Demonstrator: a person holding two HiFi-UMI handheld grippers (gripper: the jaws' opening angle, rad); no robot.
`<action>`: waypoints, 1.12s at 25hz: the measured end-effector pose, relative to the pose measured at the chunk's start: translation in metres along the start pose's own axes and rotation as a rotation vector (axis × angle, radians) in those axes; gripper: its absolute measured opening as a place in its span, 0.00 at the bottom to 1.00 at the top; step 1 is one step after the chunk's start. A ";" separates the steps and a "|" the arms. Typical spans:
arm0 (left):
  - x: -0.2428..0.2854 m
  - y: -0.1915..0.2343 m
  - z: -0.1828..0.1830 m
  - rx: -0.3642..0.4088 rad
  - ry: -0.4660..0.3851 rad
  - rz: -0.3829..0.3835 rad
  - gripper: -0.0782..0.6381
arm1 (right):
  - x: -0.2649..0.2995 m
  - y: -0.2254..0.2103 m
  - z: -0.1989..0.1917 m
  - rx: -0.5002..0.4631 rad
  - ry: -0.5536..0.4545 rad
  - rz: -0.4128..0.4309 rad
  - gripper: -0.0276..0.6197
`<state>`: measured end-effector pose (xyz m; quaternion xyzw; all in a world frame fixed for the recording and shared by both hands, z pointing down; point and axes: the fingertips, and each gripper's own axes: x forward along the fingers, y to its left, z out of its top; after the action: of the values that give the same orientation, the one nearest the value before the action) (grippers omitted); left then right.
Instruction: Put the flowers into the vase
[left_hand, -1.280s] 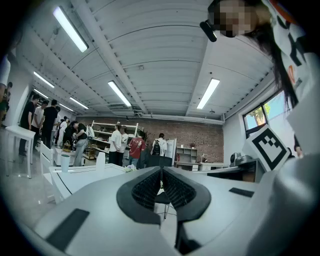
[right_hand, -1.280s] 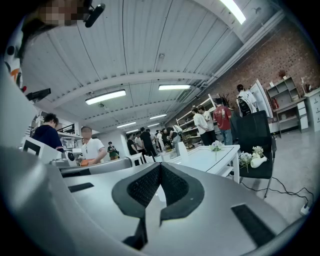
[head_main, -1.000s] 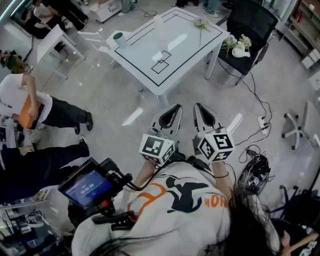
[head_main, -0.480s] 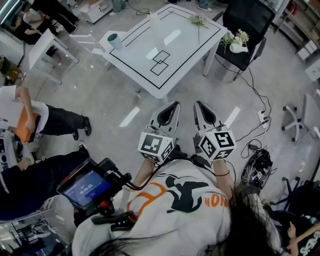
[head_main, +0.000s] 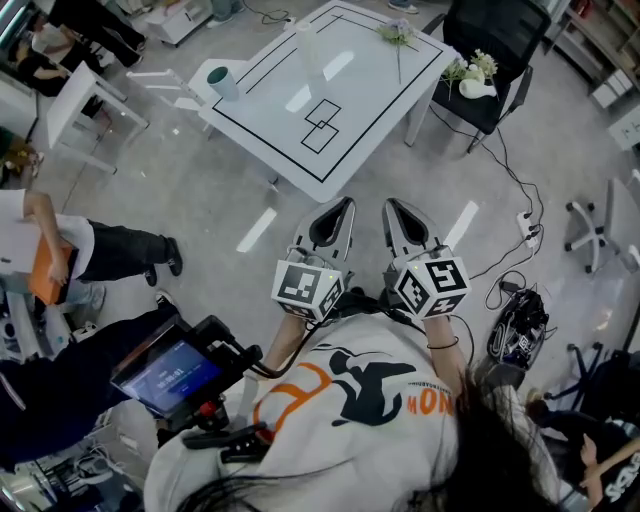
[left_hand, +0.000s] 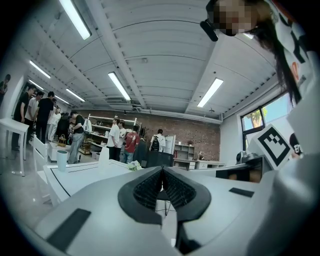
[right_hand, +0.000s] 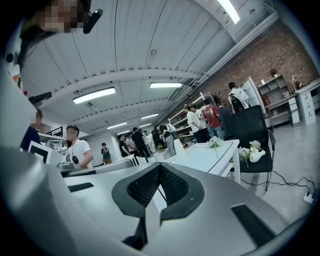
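Observation:
A tall clear vase (head_main: 308, 48) stands on the white table (head_main: 372, 112), ahead of me. One flower stem (head_main: 398, 36) lies near the table's far right corner. More white flowers (head_main: 472, 74) rest on a black chair (head_main: 497, 40) to the table's right. My left gripper (head_main: 343, 206) and right gripper (head_main: 391, 207) are held side by side over the floor, short of the table's near corner, both shut and empty. The left gripper view shows its shut jaws, the vase (left_hand: 103, 153) and the flower (left_hand: 133, 165). In the right gripper view the flower (right_hand: 215, 142) and the chair's flowers (right_hand: 252, 150) appear.
A teal cup (head_main: 222, 82) stands at the table's left corner. People stand and sit at the left (head_main: 60, 245). Cables and a power strip (head_main: 524, 228) lie on the floor to the right, near a rolling chair base (head_main: 595, 240). A camera rig (head_main: 180, 370) sits at my lower left.
The table, the chair and the floor have shifted in the head view as I walk toward the table. Both grippers have stayed shut and side by side.

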<state>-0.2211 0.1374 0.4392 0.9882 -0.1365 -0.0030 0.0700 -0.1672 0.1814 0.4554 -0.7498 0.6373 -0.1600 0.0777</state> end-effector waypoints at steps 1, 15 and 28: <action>0.003 0.002 0.001 -0.003 -0.003 0.002 0.12 | 0.003 -0.002 0.001 0.008 -0.002 0.000 0.06; 0.099 0.018 -0.002 -0.023 0.014 0.024 0.12 | 0.057 -0.078 0.026 0.018 0.029 0.015 0.06; 0.228 0.019 0.002 -0.060 0.038 0.114 0.12 | 0.117 -0.185 0.074 0.007 0.106 0.097 0.06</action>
<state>-0.0072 0.0573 0.4429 0.9761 -0.1913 0.0154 0.1024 0.0461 0.0924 0.4617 -0.7081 0.6757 -0.1978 0.0545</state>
